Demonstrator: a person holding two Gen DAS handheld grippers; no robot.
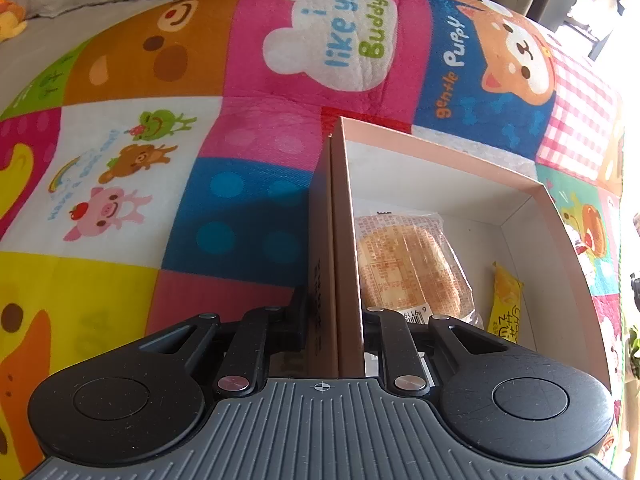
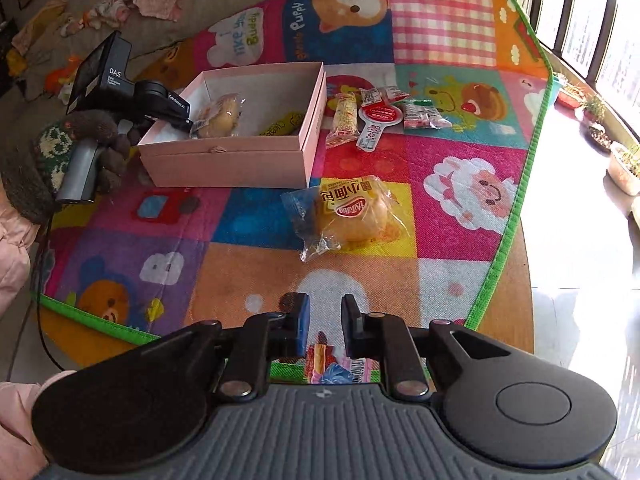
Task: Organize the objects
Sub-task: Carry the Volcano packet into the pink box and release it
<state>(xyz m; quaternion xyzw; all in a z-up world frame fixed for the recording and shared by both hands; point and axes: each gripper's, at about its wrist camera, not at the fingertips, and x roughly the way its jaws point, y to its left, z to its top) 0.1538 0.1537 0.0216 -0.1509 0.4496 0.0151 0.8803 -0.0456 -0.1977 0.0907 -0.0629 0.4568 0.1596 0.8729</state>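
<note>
Left gripper (image 1: 335, 328) pinches the pink cardboard box (image 1: 440, 152) wall; right gripper (image 2: 325, 328) jaws nearly together, clamping a colourful printed snack wrapper (image 2: 340, 366) above the patchwork cartoon mat (image 2: 460, 152).

left gripper (image 1: 335, 312) clamping box wall (image 1: 340, 240), bun (image 1: 408, 268) inside

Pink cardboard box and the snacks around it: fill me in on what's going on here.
A person holds a gripper in each hand and is packing snacks. The left gripper is clamped on one wall of the open pink cardboard box, which holds a clear-wrapped bun and a yellow snack packet. The right gripper appears to pinch a small colourful packet. A yellow-labelled bagged bun and several small wrapped snacks lie on the patchwork cartoon mat.
</note>
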